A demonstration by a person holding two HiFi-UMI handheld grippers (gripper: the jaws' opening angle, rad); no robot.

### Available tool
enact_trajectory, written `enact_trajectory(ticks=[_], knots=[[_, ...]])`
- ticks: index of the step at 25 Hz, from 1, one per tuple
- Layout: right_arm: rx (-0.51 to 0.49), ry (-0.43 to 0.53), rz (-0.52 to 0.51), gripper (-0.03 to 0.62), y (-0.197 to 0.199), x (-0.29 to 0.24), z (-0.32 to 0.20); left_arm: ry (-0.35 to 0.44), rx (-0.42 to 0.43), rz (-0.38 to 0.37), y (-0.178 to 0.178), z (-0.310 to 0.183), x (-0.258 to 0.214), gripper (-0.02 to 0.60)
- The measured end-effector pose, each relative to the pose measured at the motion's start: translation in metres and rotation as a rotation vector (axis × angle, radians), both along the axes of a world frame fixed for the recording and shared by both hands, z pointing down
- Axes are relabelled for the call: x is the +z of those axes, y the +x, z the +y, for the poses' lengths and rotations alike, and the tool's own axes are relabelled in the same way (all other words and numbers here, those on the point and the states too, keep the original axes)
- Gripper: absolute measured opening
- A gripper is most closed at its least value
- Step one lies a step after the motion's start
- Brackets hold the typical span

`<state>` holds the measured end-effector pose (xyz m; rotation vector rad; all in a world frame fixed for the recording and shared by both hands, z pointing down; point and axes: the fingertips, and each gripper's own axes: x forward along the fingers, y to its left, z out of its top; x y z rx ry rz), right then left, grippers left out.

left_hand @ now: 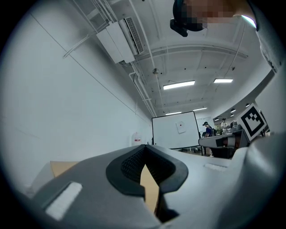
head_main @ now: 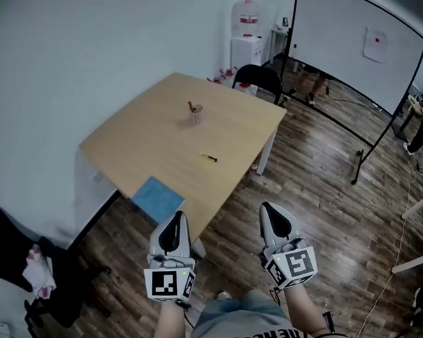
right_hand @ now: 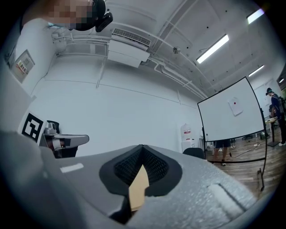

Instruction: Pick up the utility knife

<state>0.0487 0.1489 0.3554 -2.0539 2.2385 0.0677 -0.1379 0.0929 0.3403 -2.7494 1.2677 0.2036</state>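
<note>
near the utility knife (head_main: 209, 156): cup (head_main: 196, 116), notebook (head_main: 157, 199)

A light wooden tabletop (head_main: 154, 143) stands against a white wall. Near its middle sits a pink cup (head_main: 196, 116) with something upright in it. A blue notebook (head_main: 157, 198) lies at its near corner. A black chair (head_main: 258, 79) is at its far side, a water dispenser (head_main: 246, 37) beyond. Right of the tabletop, well apart, a whiteboard (head_main: 353, 39) stands on the wood floor (head_main: 317, 188).
</note>
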Motion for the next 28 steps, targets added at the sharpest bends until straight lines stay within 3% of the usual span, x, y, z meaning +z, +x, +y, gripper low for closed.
enact_trajectory(ticks=[12, 28], knots=[[0.008, -0.030, 0.005, 0.002, 0.013, 0.008, -0.018, -0.020, 0.005, 0.002, 0.012, -0.020, 0.006, 0.020], [-0.073, -0.013, 0.015, 0.002, 0.049, -0.002, -0.113, -0.006, -0.063, 0.003, 0.047, -0.101, -0.003, 0.020]])
